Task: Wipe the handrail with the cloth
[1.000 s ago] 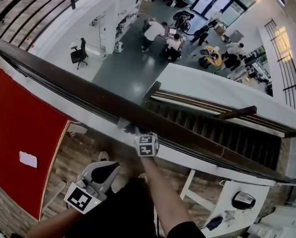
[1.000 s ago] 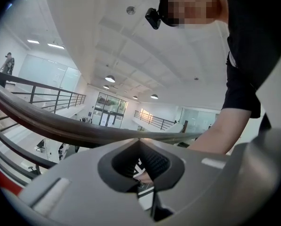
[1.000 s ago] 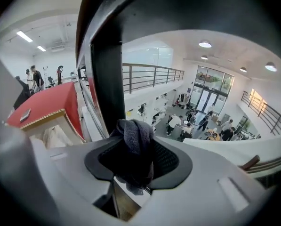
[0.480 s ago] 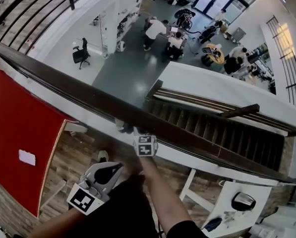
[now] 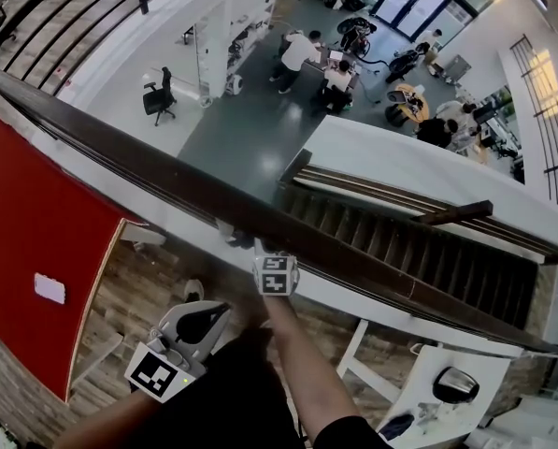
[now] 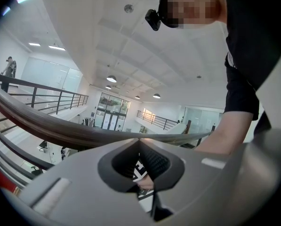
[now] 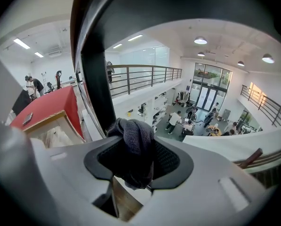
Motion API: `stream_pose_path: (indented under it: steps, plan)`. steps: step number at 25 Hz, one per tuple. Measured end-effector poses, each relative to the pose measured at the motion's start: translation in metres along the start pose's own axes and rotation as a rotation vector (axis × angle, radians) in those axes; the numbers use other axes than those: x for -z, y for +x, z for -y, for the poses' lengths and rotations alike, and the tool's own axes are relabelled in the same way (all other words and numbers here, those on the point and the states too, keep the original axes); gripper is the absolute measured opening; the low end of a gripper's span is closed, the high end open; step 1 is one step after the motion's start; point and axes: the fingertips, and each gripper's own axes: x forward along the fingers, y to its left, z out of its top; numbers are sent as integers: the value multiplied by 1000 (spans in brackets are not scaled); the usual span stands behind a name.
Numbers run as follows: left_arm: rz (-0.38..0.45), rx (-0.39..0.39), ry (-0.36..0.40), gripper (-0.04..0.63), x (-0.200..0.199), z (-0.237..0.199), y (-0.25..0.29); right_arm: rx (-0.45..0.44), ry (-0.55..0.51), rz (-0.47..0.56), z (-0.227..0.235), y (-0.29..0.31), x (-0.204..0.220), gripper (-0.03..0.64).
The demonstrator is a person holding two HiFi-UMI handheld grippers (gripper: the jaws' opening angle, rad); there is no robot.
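The dark brown handrail [image 5: 138,157] runs diagonally from upper left to lower right in the head view. My right gripper [image 5: 252,247] is up against its near side, its marker cube [image 5: 276,275] just below, and it is shut on a bunched dark grey cloth [image 5: 238,240]. In the right gripper view the cloth [image 7: 133,147] fills the gap between the jaws of the right gripper [image 7: 139,160], touching the handrail [image 7: 95,84]. My left gripper [image 5: 204,318] hangs lower left, away from the rail, shut and empty. In the left gripper view the left gripper [image 6: 139,145] points toward the handrail [image 6: 60,128].
Beyond the rail is a drop to a lower floor with people and desks [image 5: 330,64] and a staircase [image 5: 419,251]. A red panel [image 5: 35,241] lies lower left. Thin lower rails [image 5: 101,171] run under the handrail. A white desk [image 5: 437,382] is at lower right.
Little has changed. My right gripper stays at the same spot on the rail with the cloth. The left gripper has shifted only slightly, and the view has drifted a bit.
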Motion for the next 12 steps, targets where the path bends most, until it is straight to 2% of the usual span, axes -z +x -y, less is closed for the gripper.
stream_pose_path:
  steps: [12]
  plan:
    - [-27,33,-3,0,13,20,12,30,40,13,20,-11,12,170]
